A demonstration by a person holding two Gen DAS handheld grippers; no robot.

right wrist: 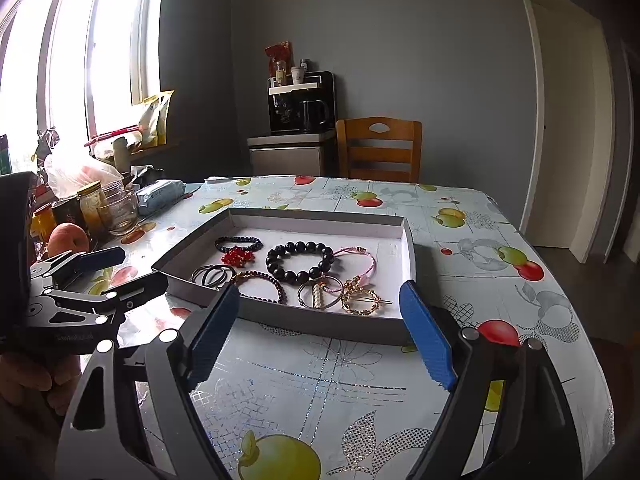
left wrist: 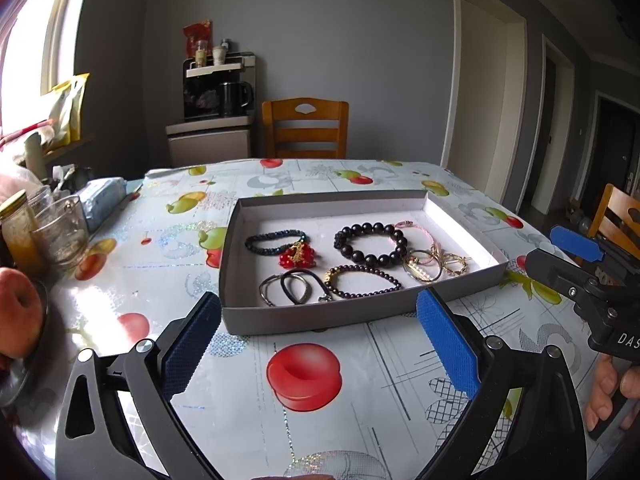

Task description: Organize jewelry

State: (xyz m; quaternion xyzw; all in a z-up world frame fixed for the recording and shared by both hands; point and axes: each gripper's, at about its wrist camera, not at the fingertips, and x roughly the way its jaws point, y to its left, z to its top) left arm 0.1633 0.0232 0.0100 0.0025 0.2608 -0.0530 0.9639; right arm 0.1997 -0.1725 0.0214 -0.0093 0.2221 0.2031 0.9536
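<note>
Two sets of tongs are in my feeds, and both stand with their blue pads spread wide apart, holding nothing. My left tongs hover low over the desk just short of the near wall of the grey tray, and my right tongs hang over the desk at the tray's near right corner. From the left wrist I also see the right tongs off to the right of the tray, with fingers of the person's hand wrapped on the grip.

All the jewelry lies inside the tray. At the far left sits a dark blue beaded bracelet, with a red beaded charm touching its near edge. Nearest the front left are dark hoop bangles, overlapping one another. Beside them lies a thin purple bead bracelet, and behind that a large black bead bracelet. A pink cord bracelet touches the black beads on the right. Two gold ring clips sit at the right end, overlapping.

On the desk's left edge stand a glass cup, a jar and a peach. One wooden chair stands behind the desk.
</note>
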